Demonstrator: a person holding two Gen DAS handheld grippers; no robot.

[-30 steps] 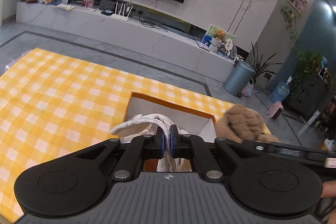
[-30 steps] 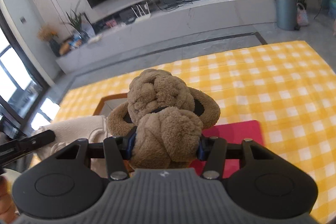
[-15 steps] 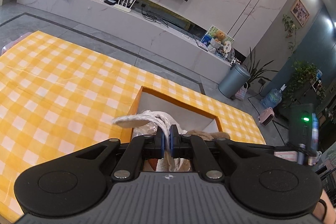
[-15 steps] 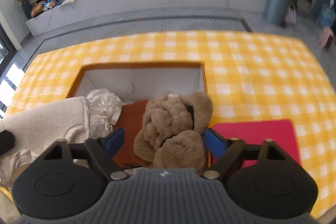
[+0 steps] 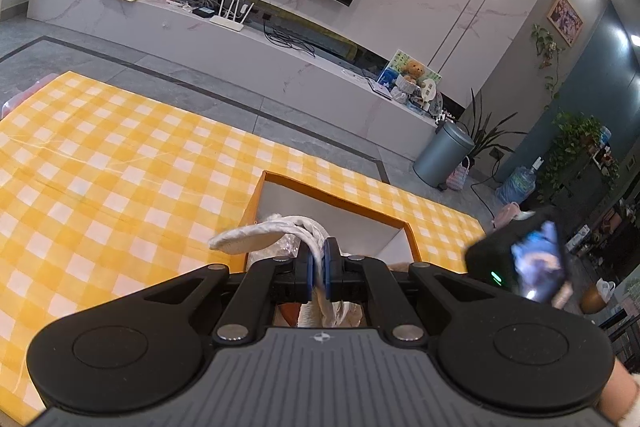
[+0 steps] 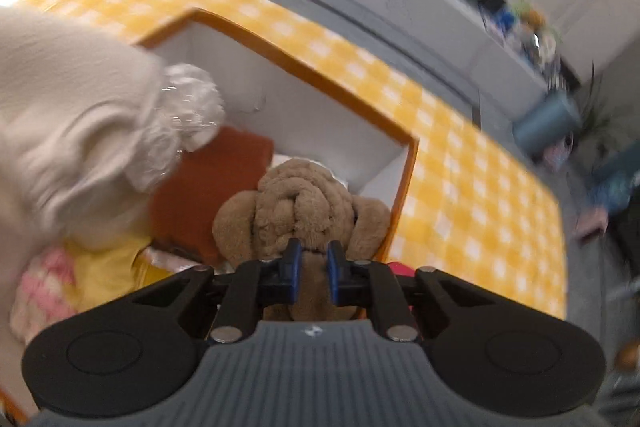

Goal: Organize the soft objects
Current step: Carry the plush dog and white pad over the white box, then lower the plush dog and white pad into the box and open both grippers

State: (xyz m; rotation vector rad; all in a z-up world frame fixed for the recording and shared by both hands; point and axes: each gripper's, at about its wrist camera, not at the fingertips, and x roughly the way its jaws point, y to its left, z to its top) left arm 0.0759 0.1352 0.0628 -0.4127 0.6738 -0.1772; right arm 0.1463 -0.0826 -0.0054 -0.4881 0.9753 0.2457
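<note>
Since the earlier frames, the fluffy brown plush toy (image 6: 304,211) has been carried from above the table into the orange-rimmed white-walled box (image 6: 288,59), and the right gripper (image 6: 311,263), whose jaws sprang wide to release it half a second ago, has just been closing again; its blue pads are now seen nearly together with a fold of the brown plush between them, apparently pinched. At the far left of the right wrist view, a cream-white knitted cloth (image 6: 60,115) is held above the box's left part, with a crumpled clear plastic wrap (image 6: 188,107) just beside it and a rust-orange cushion (image 6: 216,179) lying inside the box next to the plush toy. In the left wrist view, the left gripper (image 5: 316,269) is clenched on a strand of the same cream cloth over the box's near edge. The yellow-and-white checked tablecloth (image 5: 100,167) is spread around the box, and the blurred black body of the right gripper is seen at the right edge.
</note>
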